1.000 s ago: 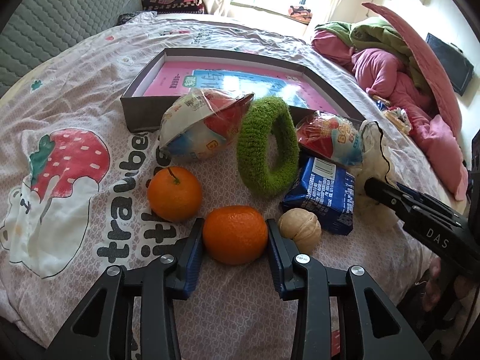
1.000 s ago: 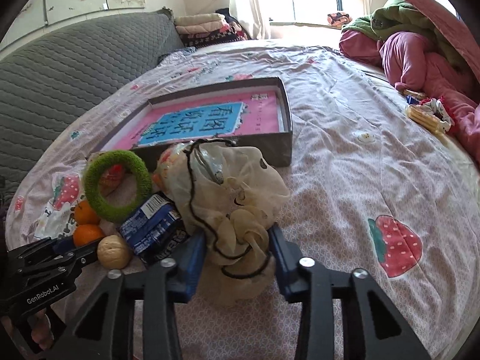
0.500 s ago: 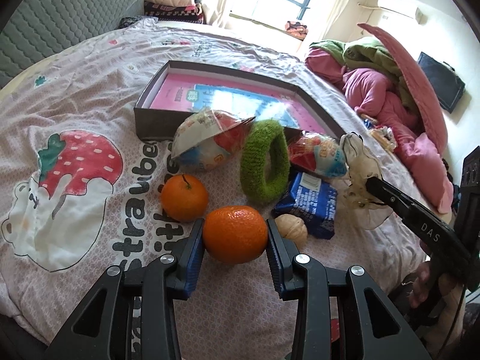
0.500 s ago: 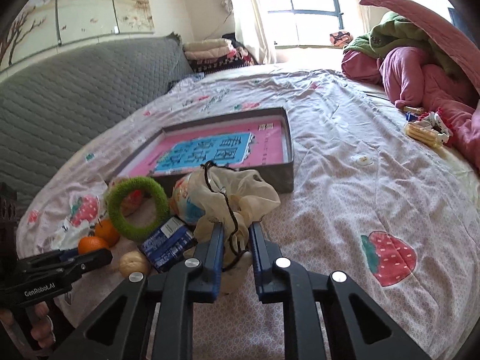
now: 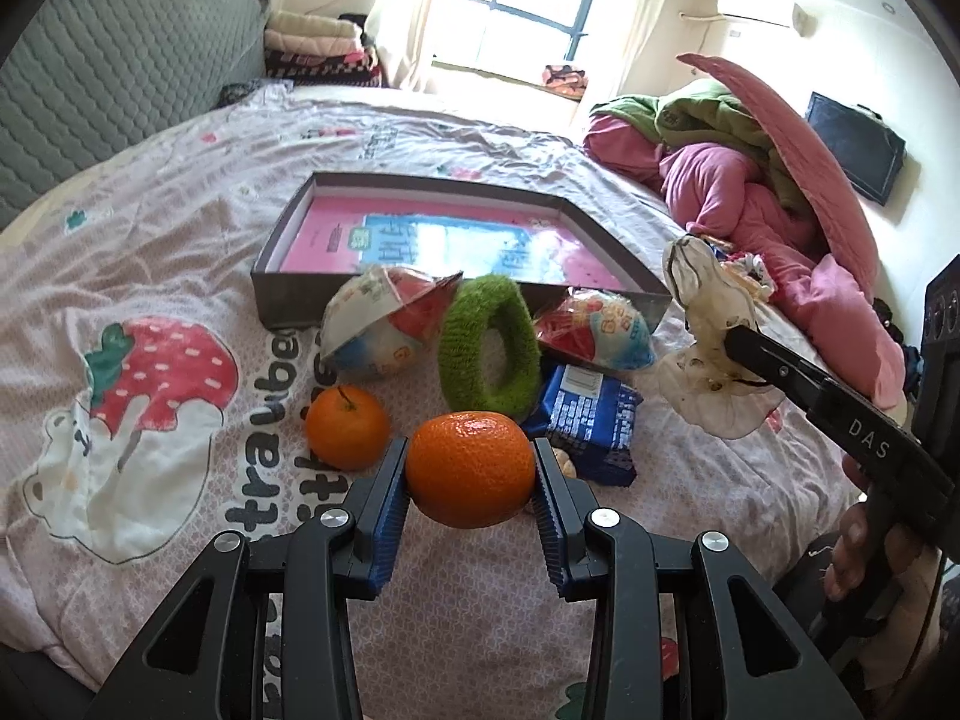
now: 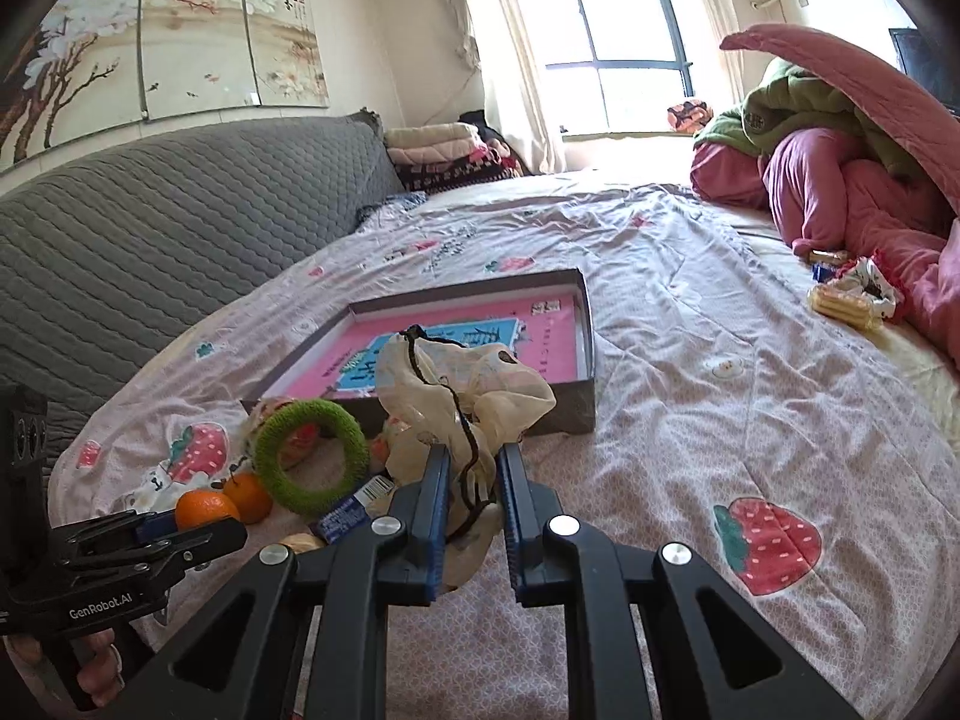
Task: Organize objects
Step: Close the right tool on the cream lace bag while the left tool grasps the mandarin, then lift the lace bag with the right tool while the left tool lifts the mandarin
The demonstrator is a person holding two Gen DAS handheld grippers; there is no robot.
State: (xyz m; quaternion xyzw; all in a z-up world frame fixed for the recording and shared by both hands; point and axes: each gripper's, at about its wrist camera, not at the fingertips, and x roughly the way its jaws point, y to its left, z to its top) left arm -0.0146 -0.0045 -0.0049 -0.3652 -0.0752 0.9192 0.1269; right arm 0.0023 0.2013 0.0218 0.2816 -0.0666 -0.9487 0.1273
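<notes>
Both grippers loaded, nothing placed yet.

Left gripper (image 5: 471, 474): fingers clamped on an orange tangerine (image 5: 470, 468), held just above the bed sheet (image 5: 180, 228), near edge of the pile.

Right gripper (image 6: 471, 495): fingers pinched nearly together on a cream scrunchie (image 6: 468, 384) with a dark cord through it; the fabric bunches up above the fingers and hangs clear of the sheet.

Shallow grey box (image 5: 606, 234) with pink printed lining sits on the bed just beyond the pile. Its inside looks bare of loose items in both views. Judged to be the destination, though the task does not say so.

Still lying on the sheet between grippers and box:
- second tangerine (image 5: 347, 426), left of the held one
- green fuzzy ring (image 5: 489, 351), standing on edge
- two puffy snack bags, left (image 5: 384, 324) and right (image 5: 594, 330), against the box's near wall
- blue packet (image 5: 588, 420)
- walnut (image 5: 564, 462), mostly hidden behind the left gripper's right finger

Progress estimate: early. Two items lifted, none delivered, six left to collect.
</notes>
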